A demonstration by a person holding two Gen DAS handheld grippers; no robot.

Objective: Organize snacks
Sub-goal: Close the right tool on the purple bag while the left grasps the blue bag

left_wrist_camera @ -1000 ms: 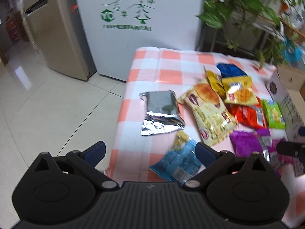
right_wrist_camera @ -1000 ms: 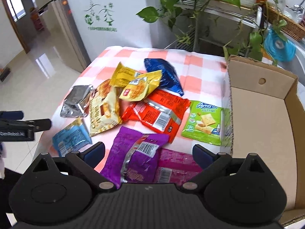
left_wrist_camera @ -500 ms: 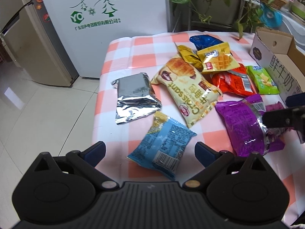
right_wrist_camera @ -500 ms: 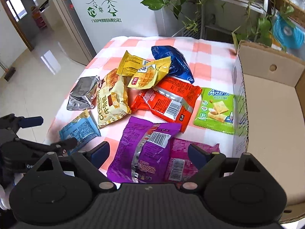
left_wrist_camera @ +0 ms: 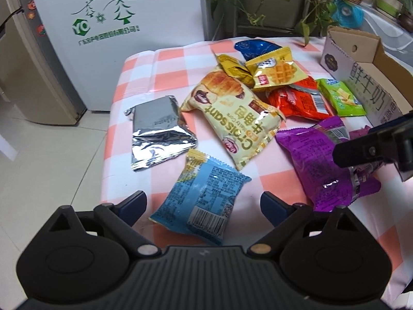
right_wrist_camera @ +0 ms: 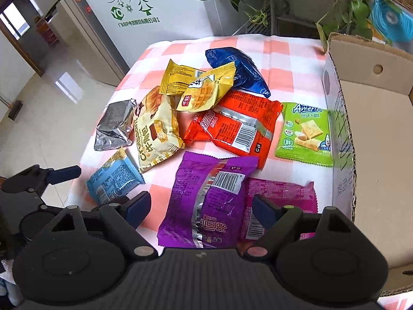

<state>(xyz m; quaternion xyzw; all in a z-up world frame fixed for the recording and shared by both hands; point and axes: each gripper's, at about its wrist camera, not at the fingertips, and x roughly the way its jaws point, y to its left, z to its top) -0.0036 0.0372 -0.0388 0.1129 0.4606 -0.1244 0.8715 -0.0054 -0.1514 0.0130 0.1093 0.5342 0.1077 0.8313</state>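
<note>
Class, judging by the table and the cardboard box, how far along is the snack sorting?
Done: nothing; the cardboard box looks empty. In hand: left gripper closing around the blue packet, right gripper around the purple packet; neither lifted. Left: every packet on the table.

The left gripper (left_wrist_camera: 204,202) has dropped closer over the blue packet (left_wrist_camera: 204,201), jaws closing around it; the right gripper (right_wrist_camera: 200,206) is narrowing over the purple packet (right_wrist_camera: 206,201), seemingly not yet touching.

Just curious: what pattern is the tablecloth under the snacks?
Pink-orange and white checks; the tablecloth shows best in the left wrist view.
</note>
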